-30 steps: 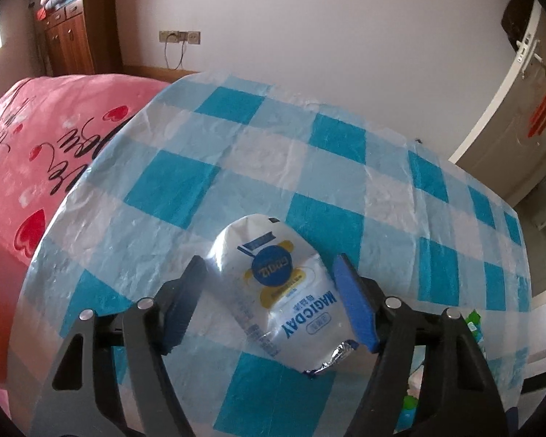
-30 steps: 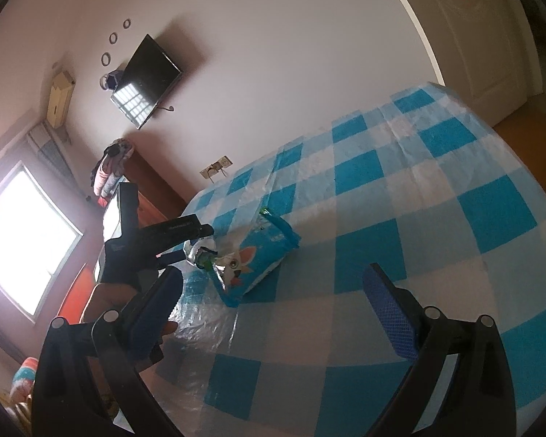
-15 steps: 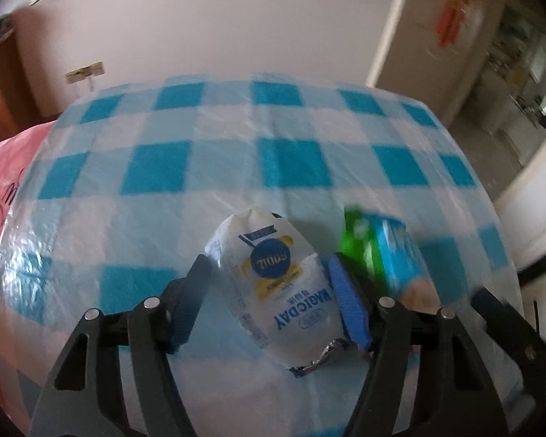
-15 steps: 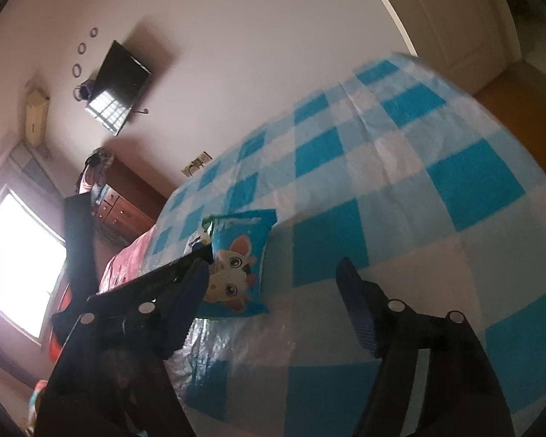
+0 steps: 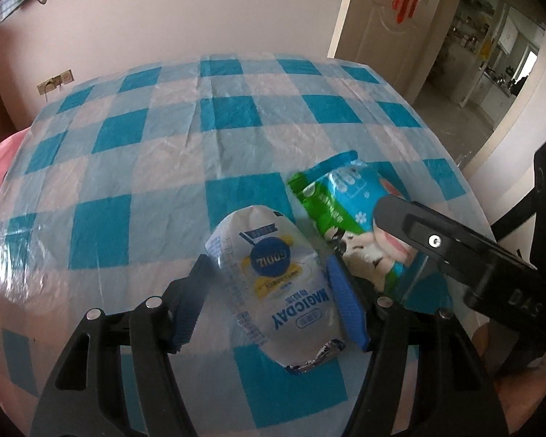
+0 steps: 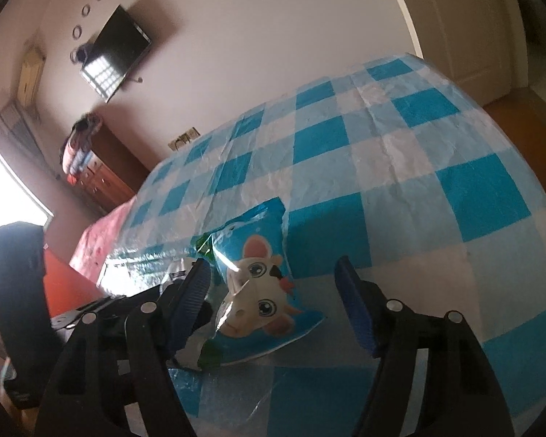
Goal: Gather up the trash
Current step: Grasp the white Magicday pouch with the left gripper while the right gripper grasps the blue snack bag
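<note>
So we've got the left claw [image 5: 269, 298] wrapped around a white MAGICDAY pouch [image 5: 276, 284], blue pads squeezing both of its sides, and the pouch's torn foil end points back toward the camera. It's over the desk [image 5: 134, 145], which has a blue-and-white checked plastic cover on it.

Right next to it, touching the pouch's side, is a blue-and-green snack bag with a cartoon cow [image 6: 258, 287]. The right claw [image 6: 273, 298] is straddling that one: the pad on the picture's left sits right against the bag's crinkled edge, while the other pad stands clear of it with a visible gap, so we'd call it partly spread and not actually pinching anything. The bag lies flat on the desk near the front edge.

From the left camera we also see the right claw's black arm crossing over the cow bag. Behind the desk there's a pink bed cover [image 6: 102, 240] and a wooden dresser [image 6: 105, 171].
</note>
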Demonstrator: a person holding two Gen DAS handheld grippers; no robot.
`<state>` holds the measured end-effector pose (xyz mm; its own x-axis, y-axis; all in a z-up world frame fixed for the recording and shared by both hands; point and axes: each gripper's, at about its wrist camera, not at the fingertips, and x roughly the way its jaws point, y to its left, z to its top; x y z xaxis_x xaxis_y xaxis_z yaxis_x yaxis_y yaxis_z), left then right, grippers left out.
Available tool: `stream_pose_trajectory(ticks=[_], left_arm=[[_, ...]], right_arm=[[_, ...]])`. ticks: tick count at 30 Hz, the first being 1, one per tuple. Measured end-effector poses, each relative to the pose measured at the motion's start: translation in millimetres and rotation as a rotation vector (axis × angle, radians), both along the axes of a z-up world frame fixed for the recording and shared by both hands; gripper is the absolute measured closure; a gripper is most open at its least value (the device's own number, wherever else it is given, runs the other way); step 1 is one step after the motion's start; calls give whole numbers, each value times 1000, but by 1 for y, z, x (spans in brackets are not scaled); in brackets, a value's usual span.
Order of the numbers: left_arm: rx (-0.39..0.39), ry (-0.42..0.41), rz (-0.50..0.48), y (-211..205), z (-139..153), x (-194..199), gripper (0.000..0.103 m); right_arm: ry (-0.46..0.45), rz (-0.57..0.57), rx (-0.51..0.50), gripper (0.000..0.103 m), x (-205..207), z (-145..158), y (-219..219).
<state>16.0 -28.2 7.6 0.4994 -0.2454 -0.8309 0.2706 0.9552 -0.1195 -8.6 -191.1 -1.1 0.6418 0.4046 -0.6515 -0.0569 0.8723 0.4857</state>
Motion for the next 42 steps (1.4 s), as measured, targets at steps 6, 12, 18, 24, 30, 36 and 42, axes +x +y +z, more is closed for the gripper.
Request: stream_pose_trajectory(ticks=[6, 12, 18, 24, 30, 36, 42], left_arm=[[-23, -12, 33, 15, 3, -11, 38], [-30, -26, 61, 26, 8, -19, 38], [-38, -36, 83, 38, 13, -28, 38], [-52, -52, 102, 49, 21, -38, 38], [-72, -66, 114, 64, 26, -51, 39], [-90, -75, 122, 81, 27, -62, 39], [-97, -94, 122, 97, 29, -72, 39]], right_arm=[[-8, 33, -65, 36, 2, 0, 12], [-10, 59, -117, 44, 3, 0, 22], [-5, 86, -120, 59, 5, -1, 25], [-17, 100, -117, 66, 3, 0, 27], [-45, 110, -101, 69, 0, 3, 27], [-79, 100, -83, 70, -4, 8, 23], [-110, 77, -73, 70, -9, 12, 19]])
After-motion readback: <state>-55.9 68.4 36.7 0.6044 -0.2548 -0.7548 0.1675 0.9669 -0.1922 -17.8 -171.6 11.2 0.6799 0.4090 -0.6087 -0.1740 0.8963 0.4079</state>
